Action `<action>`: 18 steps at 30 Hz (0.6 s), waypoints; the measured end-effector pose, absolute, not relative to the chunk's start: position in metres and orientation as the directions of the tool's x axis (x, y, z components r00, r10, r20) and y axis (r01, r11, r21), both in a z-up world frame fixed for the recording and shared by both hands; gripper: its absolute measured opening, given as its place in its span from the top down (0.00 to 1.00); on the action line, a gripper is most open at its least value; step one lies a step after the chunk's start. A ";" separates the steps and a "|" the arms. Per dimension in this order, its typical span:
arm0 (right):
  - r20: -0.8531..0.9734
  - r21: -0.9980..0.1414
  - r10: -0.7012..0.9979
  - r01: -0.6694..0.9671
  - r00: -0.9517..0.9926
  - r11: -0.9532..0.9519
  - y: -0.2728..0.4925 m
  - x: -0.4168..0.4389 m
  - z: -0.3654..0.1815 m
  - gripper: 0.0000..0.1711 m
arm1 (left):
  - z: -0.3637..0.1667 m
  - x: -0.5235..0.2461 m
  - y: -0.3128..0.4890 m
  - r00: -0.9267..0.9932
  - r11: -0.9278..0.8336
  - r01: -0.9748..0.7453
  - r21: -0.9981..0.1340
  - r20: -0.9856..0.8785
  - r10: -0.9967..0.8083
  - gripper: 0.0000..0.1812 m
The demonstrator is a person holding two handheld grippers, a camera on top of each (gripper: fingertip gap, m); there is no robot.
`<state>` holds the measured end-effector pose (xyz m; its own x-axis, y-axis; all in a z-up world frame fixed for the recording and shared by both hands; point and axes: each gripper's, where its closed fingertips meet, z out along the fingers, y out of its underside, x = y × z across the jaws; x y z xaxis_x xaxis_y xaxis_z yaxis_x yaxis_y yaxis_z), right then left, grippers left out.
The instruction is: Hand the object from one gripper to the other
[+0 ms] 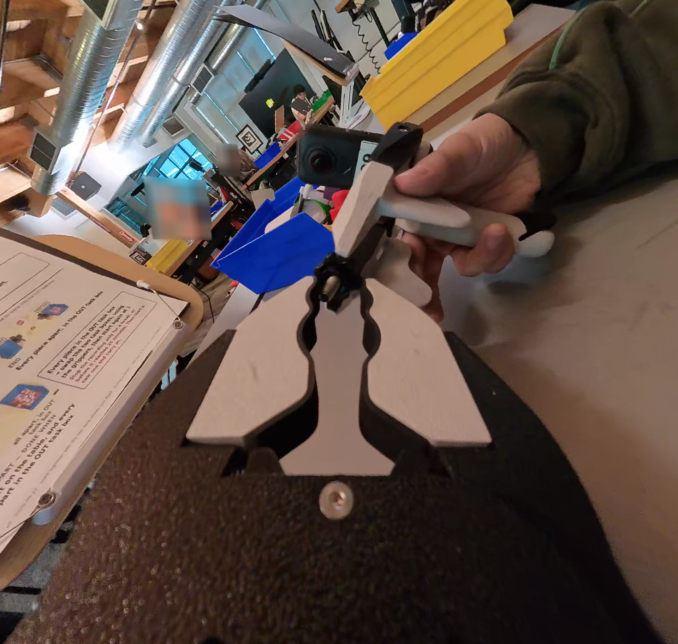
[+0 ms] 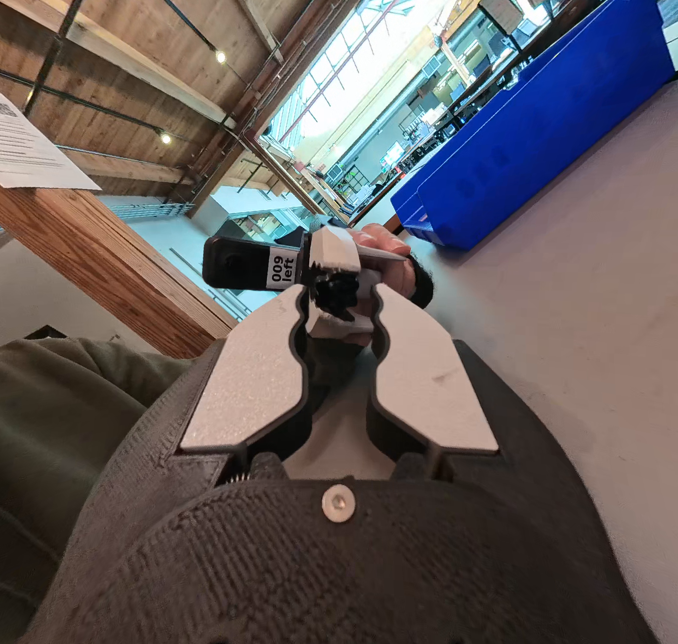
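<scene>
Above the grey table [image 2: 550,333], left of the blue bin [image 2: 532,149], our left gripper [image 1: 337,286] pinches the black lobed knob [image 1: 330,278] at its fingertips. The right gripper [image 2: 337,293] brackets it, jaws spread and seemingly not touching. If we let go early the knob drops; its small lobes and bolt stem could twist out of a shallow grip.

Left gripper [image 1: 335,289] body: rough, grainy black plastic w/ matt pale-grey fingers [image 1: 257,377]; shiny metal screw [image 1: 335,498]. Object [image 1: 335,278]: black plastic knob, metal stud. Blue bin [image 2: 532,142]: glossy smooth plastic. Table [image 2: 550,333]: matt grey. Sleeve [image 1: 605,87]: olive fleecy cloth. Wood beam [image 2: 110,259].
</scene>
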<state>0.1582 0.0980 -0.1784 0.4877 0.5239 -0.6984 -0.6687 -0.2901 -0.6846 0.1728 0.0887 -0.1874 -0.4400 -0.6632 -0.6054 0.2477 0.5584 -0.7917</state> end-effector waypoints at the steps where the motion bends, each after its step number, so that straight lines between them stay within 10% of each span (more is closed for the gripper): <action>1: -0.693 -0.688 0.531 -0.667 0.488 -0.284 0.097 0.158 -0.178 0.87 | -0.188 0.173 0.089 -0.433 0.568 0.248 -0.785 -0.614 -0.660 0.89; 10: -0.390 -0.919 0.457 -0.368 0.799 -0.142 0.100 0.168 -0.183 0.87 | -0.194 0.177 0.093 -0.466 0.482 0.147 -0.864 -0.491 -0.736 0.85; 18: -0.169 -0.972 0.437 -0.223 0.884 0.075 0.093 0.174 -0.161 0.88 | -0.149 0.171 0.096 -0.657 -0.338 -0.142 -0.931 0.344 -0.671 0.86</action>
<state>0.1738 0.0925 -0.1612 0.8836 0.4367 -0.1688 -0.2228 0.0752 -0.9720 0.1705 0.0956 -0.1494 -0.6566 -0.6714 0.3436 -0.1418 -0.3375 -0.9306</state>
